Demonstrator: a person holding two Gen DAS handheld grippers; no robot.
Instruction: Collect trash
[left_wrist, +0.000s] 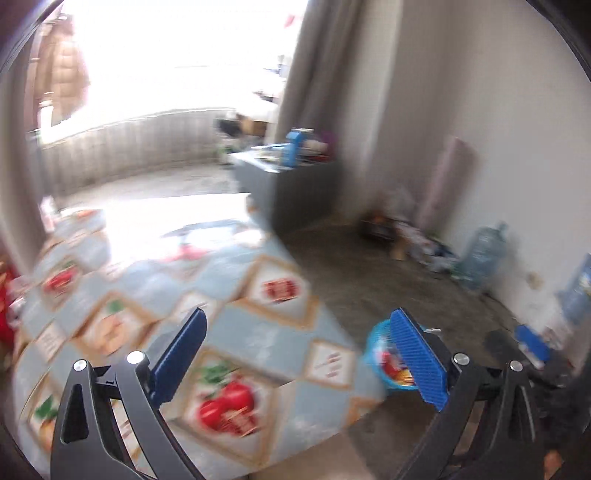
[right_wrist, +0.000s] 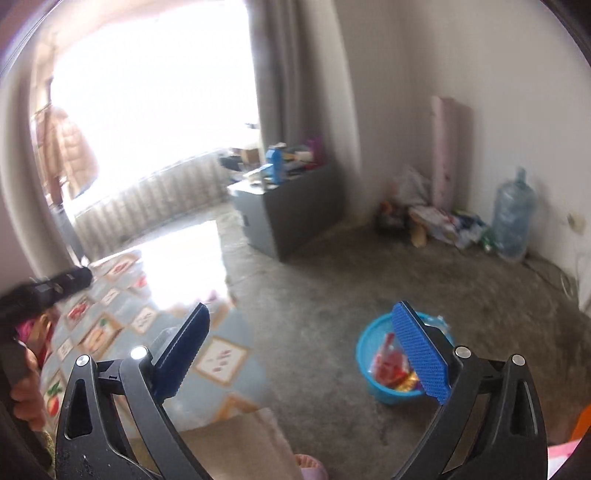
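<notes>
While empty, both claws (left_wrist: 299, 354) (right_wrist: 306, 354) agape above wrapper-filled basin (right_wrist: 369, 354).

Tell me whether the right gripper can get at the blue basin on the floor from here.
Probably yes. The right gripper is open and holds nothing, and the blue basin stands on bare floor beyond the table's edge with nothing in between. It still lies well below, so a reach down is needed.

Basin (right_wrist: 373, 373): on the floor (right_wrist: 314, 295), right of the table (right_wrist: 92, 332)
Wrappers (right_wrist: 391, 365): in the basin
Cabinet (right_wrist: 291, 210): behind, near the curtain (right_wrist: 280, 92)
Water jug (right_wrist: 513, 218): far right by the wall, beside what looks like a litter pile (right_wrist: 436, 221)
</notes>
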